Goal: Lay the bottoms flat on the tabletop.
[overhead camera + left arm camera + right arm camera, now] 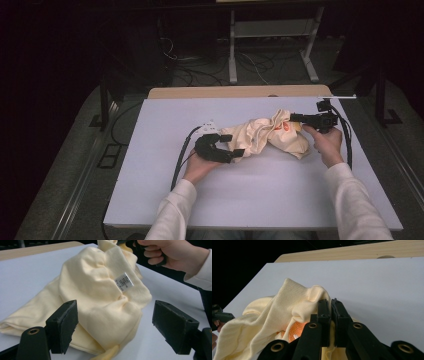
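left gripper (115, 325): spread, astride garment (100, 297) (apparently untouched) | right gripper (331, 308): pinching garment

Left gripper (231, 145) sits low over the table, held from behind by the left hand (196, 169); jaws point toward the right gripper and stand wide apart, pads clear of what lies between them. Right gripper (299, 119) points back toward the left one, jaws pressed together on a fold of cloth (298, 305). Right hand (325, 142) wraps the grip just behind those jaws. Both forearms in white sleeves (172, 215), angled inward.
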A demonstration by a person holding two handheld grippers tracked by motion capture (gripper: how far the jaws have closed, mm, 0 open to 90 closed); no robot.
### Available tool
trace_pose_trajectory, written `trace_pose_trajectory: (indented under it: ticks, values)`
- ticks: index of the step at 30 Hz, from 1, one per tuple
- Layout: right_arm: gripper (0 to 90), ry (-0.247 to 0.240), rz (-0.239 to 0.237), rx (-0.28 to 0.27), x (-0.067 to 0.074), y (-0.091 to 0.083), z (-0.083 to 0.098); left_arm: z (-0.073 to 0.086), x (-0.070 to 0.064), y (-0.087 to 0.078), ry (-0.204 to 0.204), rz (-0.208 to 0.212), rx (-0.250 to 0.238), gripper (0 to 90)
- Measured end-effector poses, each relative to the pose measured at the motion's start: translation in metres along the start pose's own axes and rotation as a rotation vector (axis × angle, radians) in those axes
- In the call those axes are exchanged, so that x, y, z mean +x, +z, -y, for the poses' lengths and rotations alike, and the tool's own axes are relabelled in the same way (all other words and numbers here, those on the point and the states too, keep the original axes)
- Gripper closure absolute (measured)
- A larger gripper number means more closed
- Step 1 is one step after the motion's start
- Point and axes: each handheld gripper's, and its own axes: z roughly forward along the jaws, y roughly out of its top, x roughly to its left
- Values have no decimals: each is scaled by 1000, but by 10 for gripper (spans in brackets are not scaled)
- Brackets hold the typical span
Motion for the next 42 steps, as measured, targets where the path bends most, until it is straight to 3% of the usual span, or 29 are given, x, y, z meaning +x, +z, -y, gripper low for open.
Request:
trace_pose_trajectory:
  ticks: [10, 18, 21, 23, 24, 28, 32, 42]
  values:
    - [850, 20, 9, -14, -5, 0, -1, 16, -5, 5, 16, -15, 44, 190]
    - [850, 21, 9, -15, -4, 1, -6, 25, -7, 18, 68, -79, 122, 203]
    - [850, 19, 5, -18, -4, 0, -6, 26, -6, 22, 80, -94, 130, 277]
    - [850, 19, 3, -15, -5, 0, -7, 26, -4, 24, 75, -95, 123, 402]
    - [850, 19, 3, -15, -5, 0, -7, 26, -3, 24, 72, -100, 117, 402]
    - [849, 18, -6, -16, -5, -2, -7, 24, 3, 23, 53, -135, 118, 609]
    - [849, 17, -15, -14, -5, -2, -8, 18, 8, 23, 26, -109, 123, 760]
    - [849, 15, -49, 8, -10, -8, -7, 3, 22, 10, -70, -67, 45, 821]
